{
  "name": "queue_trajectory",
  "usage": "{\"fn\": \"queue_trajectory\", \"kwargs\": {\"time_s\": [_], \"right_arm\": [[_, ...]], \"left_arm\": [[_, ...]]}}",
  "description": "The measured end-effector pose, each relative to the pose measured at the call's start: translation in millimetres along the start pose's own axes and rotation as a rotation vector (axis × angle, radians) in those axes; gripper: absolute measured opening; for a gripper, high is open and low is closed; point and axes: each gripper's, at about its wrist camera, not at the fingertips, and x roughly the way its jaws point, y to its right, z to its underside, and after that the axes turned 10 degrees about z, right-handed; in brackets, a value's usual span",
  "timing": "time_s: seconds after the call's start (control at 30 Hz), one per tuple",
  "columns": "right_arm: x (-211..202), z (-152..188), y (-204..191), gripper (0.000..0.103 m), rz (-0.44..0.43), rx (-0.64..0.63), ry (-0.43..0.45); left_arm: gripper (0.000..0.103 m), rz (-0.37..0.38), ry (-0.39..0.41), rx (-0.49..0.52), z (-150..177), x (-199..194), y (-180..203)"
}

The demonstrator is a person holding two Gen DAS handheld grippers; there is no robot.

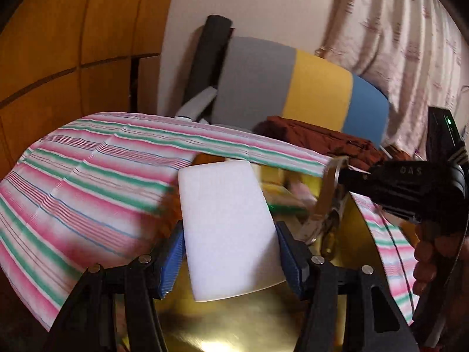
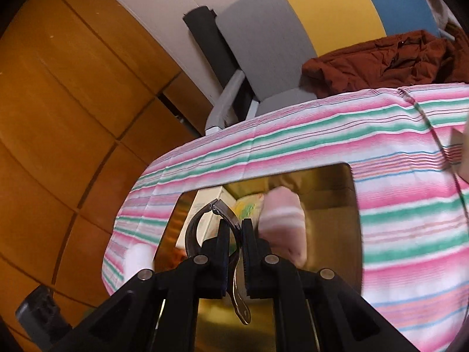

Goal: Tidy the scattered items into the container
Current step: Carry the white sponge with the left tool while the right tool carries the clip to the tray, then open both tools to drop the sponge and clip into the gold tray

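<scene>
Left claw (image 1: 230, 259) grips a white foam block (image 1: 225, 228) between its blue pads, held above the gold container (image 1: 240, 322). Right claw (image 2: 234, 252) is clamped on a metal clip (image 2: 225, 228) over the same container, which holds a pink sock (image 2: 283, 223). Striped cloth (image 2: 293, 146) covers the worktop; a chair (image 2: 293, 23) stands beyond.

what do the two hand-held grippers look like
The left hand-held gripper has black angular linkage arms with silver round pivot pins and blue ribbed pads. The right hand-held gripper has the same black frame and silver pins; seen from the left wrist, its black body carries a green light.
</scene>
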Motion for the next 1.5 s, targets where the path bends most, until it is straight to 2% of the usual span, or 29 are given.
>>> {"fn": "queue_trajectory", "kwargs": {"time_s": [0.1,0.23,0.3,0.37,0.43,0.47,0.5,0.73,0.83,0.93,1.1,1.23,1.5], "right_arm": [[16.9,-14.2,-5.1,0.009,0.024,0.003,0.002],[42.6,-24.4,-4.5,0.014,0.073,0.007,-0.036],[54.2,-25.5,1.0,0.021,0.088,0.008,-0.071],[52.4,-23.1,8.3,0.05,0.103,0.019,-0.067],[41.6,-20.1,15.1,0.064,0.089,0.034,-0.03],[35.0,-18.4,17.0,0.066,0.079,0.036,-0.009],[30.5,-16.7,16.8,0.066,0.076,0.029,0.002],[2.5,10.0,22.7,0.066,0.035,0.022,0.019],[-4.1,21.9,27.0,0.066,0.017,0.032,0.004],[-15.7,32.2,31.5,0.066,-0.002,0.032,0.004],[-34.0,45.9,42.9,0.066,0.002,0.032,0.013],[-44.1,55.7,58.0,0.066,0.011,0.058,0.003],[-68.7,64.5,87.7,0.066,0.048,0.1,0.021]], "left_arm": [[0.063,-0.001,-0.061,-0.021,-14.1,21.7,-17.4],[0.067,0.037,-0.143,-0.088,-20.4,47.0,-34.5],[0.067,0.067,-0.171,-0.109,-21.2,53.2,-37.5],[0.068,0.055,-0.164,-0.102,-21.0,51.7,-38.5],[0.07,0.034,-0.122,-0.089,-22.2,46.0,-36.2],[0.072,0.027,-0.1,-0.082,-23.1,43.6,-35.8],[0.076,0.022,-0.09,-0.076,-23.5,41.8,-34.6],[0.079,0.015,-0.068,-0.103,-30.2,41.9,-35.3],[0.081,-0.01,-0.095,-0.051,-34.6,46.8,-29.1],[0.081,-0.059,-0.051,-0.031,-40.4,37.8,-24.5],[0.081,-0.076,0.013,-0.094,-38.0,18.5,-20.8],[0.081,-0.04,0.01,-0.08,-19.4,10.2,-1.8],[0.08,0.05,-0.086,-0.036,21.3,17.8,46.8]]}}
